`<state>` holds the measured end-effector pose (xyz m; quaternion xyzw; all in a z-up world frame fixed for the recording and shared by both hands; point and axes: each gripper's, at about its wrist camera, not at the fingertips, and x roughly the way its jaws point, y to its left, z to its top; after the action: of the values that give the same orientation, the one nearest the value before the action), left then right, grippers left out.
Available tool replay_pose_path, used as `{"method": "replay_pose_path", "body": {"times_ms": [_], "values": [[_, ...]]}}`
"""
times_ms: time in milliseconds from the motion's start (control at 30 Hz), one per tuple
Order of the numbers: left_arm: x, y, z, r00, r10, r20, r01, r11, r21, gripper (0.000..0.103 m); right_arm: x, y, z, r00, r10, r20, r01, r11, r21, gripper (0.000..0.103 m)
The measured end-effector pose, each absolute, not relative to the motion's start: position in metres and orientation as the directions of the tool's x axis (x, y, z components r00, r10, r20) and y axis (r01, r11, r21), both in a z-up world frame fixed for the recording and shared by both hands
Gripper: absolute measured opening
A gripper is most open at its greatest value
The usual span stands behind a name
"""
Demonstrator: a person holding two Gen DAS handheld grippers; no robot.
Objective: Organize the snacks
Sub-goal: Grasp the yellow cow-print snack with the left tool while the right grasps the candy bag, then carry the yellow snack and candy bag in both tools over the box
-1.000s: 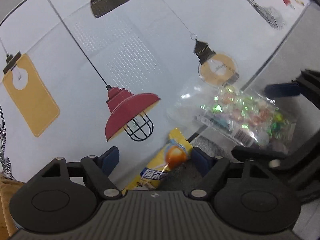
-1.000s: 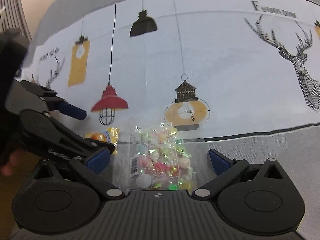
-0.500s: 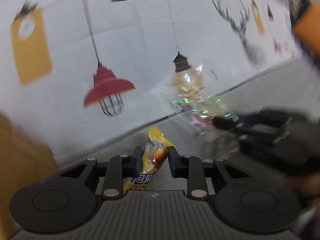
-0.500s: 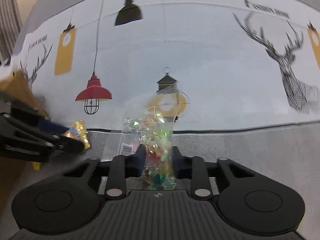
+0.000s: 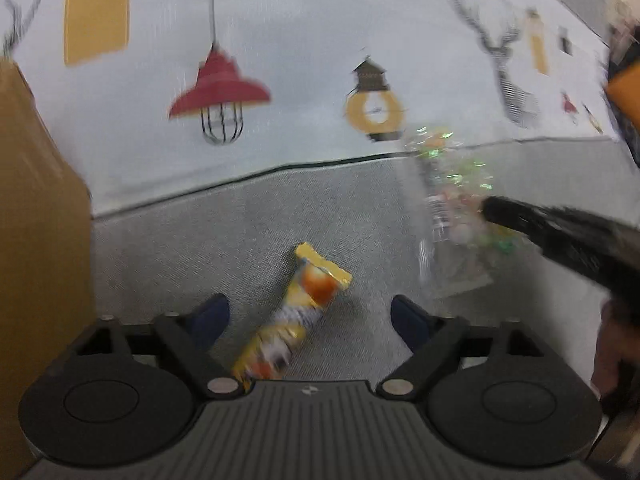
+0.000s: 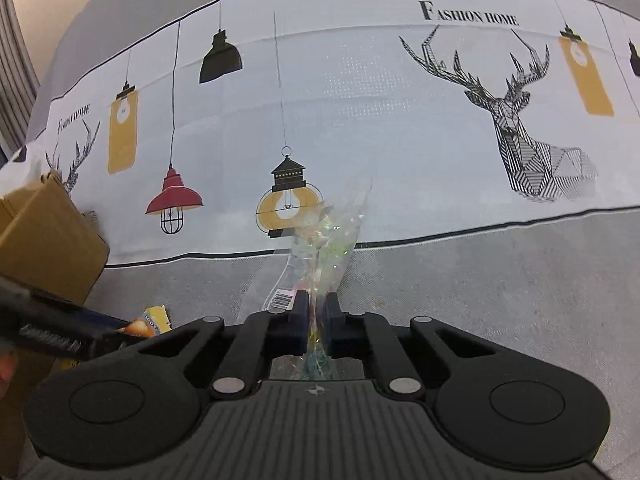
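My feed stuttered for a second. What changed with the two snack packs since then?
The left claw opened, letting go of the yellow snack pack, which now lies loose between its fingers. The right claw stays shut on the clear candy bag, lifted. The cardboard box stays put.

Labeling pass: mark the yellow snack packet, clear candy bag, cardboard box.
yellow snack packet (image 5: 310,294), left wrist view, orange print.
clear candy bag (image 6: 326,236), right wrist view, bag middle.
cardboard box (image 6: 52,236), right wrist view, side face.
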<state>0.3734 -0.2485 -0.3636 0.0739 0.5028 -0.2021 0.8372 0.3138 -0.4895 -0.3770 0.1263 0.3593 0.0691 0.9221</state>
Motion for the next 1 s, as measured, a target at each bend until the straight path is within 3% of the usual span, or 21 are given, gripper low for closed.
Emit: {"method": "replay_pose_path", "body": {"times_ms": [67, 100, 133, 200, 233, 267, 333, 433, 700, 1000], "values": [[0.364, -0.252, -0.367, 0.422, -0.239, -0.875, 0.483, 0.876, -0.006, 0.09, 0.316, -0.493, -0.382, 0.719, 0.229, -0.657, -0.024, 0.952, 0.305, 0.014], [0.361, -0.253, -0.372, 0.428, -0.217, -0.877, 0.503, 0.864, 0.032, 0.087, 0.318, -0.494, -0.385, 0.706, 0.243, -0.665, -0.027, 0.947, 0.319, 0.021], [0.361, -0.251, -0.376, 0.422, -0.195, -0.885, 0.502, 0.864, 0.048, 0.074, 0.321, -0.495, -0.389, 0.696, 0.251, -0.673, -0.024, 0.945, 0.327, 0.029], [0.362, -0.244, -0.379, 0.43, -0.203, -0.88, 0.445, 0.895, 0.011, 0.063, 0.324, -0.496, -0.398, 0.689, 0.261, -0.676, -0.017, 0.939, 0.345, 0.042], [0.363, -0.243, -0.376, 0.44, -0.195, -0.877, 0.434, 0.901, 0.018, 0.035, 0.324, -0.496, -0.399, 0.696, 0.265, -0.667, -0.023, 0.937, 0.348, 0.042], [0.365, -0.245, -0.372, 0.439, -0.201, -0.876, 0.44, 0.898, 0.015, 0.015, 0.325, -0.497, -0.4, 0.699, 0.266, -0.664, -0.025, 0.937, 0.349, 0.041], [0.364, -0.245, -0.365, 0.43, -0.216, -0.877, 0.412, 0.911, -0.022, 0.015, 0.327, -0.502, -0.402, 0.707, 0.264, -0.657, -0.003, 0.929, 0.37, 0.018], [0.359, -0.25, -0.359, 0.437, -0.214, -0.874, 0.393, 0.919, -0.028, 0.015, 0.327, -0.505, -0.398, 0.719, 0.274, -0.639, -0.003, 0.921, 0.391, 0.005], [0.345, -0.246, -0.333, 0.469, -0.234, -0.852, 0.284, 0.953, -0.106, 0.015, 0.313, -0.484, -0.361, 0.778, 0.24, -0.58, -0.046, 0.943, 0.329, 0.004], [0.289, -0.213, -0.26, 0.567, -0.237, -0.789, 0.266, 0.959, -0.097, 0.015, 0.241, -0.434, -0.306, 0.818, 0.231, -0.527, -0.064, 0.946, 0.317, 0.004]]}}
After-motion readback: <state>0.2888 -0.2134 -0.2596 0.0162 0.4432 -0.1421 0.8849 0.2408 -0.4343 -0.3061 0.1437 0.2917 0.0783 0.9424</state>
